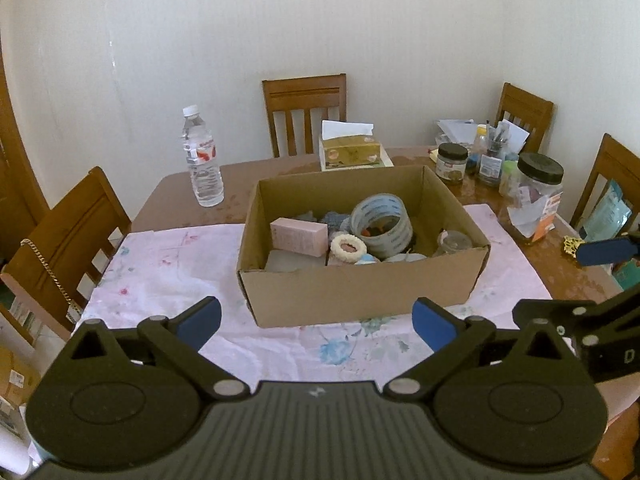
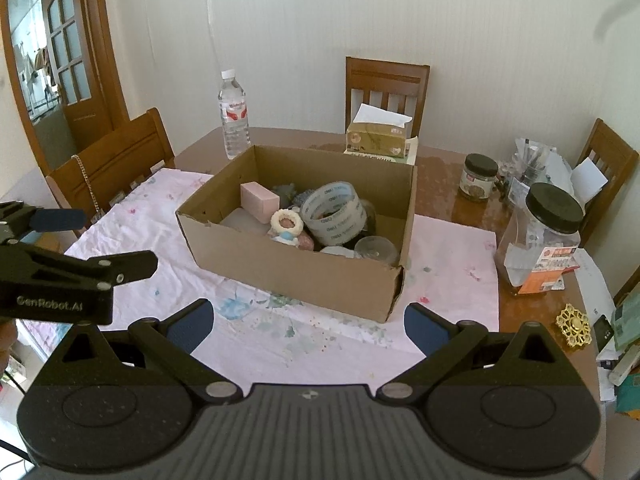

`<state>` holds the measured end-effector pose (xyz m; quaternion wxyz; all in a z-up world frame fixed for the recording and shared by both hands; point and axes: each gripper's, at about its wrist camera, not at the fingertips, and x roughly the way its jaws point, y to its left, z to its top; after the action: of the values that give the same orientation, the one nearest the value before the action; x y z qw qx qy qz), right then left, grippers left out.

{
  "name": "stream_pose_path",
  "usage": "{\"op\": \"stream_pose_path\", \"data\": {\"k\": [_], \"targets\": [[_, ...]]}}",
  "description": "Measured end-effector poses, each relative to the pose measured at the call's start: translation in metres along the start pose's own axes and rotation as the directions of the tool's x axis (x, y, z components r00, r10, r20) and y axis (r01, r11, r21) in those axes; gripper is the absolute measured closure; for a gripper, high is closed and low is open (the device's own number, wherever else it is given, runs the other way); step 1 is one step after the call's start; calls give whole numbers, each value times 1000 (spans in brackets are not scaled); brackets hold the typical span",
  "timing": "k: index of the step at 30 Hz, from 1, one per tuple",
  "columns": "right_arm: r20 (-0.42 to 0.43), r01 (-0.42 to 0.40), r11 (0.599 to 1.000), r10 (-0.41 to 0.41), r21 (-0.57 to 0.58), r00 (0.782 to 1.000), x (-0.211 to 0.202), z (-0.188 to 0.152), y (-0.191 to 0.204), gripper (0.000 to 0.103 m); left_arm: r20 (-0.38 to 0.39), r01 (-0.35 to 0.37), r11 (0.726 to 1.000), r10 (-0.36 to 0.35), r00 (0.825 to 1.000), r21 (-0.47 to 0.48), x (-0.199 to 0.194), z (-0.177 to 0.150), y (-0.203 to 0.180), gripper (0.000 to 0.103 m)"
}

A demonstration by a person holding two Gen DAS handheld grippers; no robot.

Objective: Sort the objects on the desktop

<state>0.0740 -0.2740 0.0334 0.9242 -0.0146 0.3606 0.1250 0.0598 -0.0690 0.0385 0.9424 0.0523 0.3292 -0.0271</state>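
Left hand-held gripper: released, jaws spread wide and holding nothing; it hangs above the near edge of the pink cloth, pointed at the cardboard box.
Right hand-held gripper: also released and empty, jaws wide apart, level with its partner and aimed at the same box from a little further right.
Box position: centre of the surface, sitting on the cloth, open at the top, well apart from both sets of fingertips.
Box contents: a pink carton, a large roll of clear tape standing on edge, a cream ring-shaped piece, a small glass jar in the near right corner, and grey-blue bits behind that are too jumbled to name.
Outside the box: a water bottle at far left, a tissue box behind, two dark-lidded jars and some stationery at the right, a gold ornament near the right edge.
Step in hand: judging by the packed box and bare cloth, either the sorting is finished or nothing has been taken out yet; I cannot tell which.
Next move calls for: if items remain, reaching toward the right-hand clutter, squaring the jaws on one object, closing firmly, and lifting clear of the box wall.
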Motion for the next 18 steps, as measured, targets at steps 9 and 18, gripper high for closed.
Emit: {"op": "stream_pose_path", "data": {"k": [9, 18], "targets": [[9, 9, 1000, -9, 7, 1000, 1, 4, 8, 0, -50, 10, 999, -12, 999, -36, 0, 1, 4, 1], [7, 25, 1000, -25, 6, 1000, 5, 10, 13, 0, -112, 32, 997, -40, 993, -74, 12, 3, 14, 1]]}}
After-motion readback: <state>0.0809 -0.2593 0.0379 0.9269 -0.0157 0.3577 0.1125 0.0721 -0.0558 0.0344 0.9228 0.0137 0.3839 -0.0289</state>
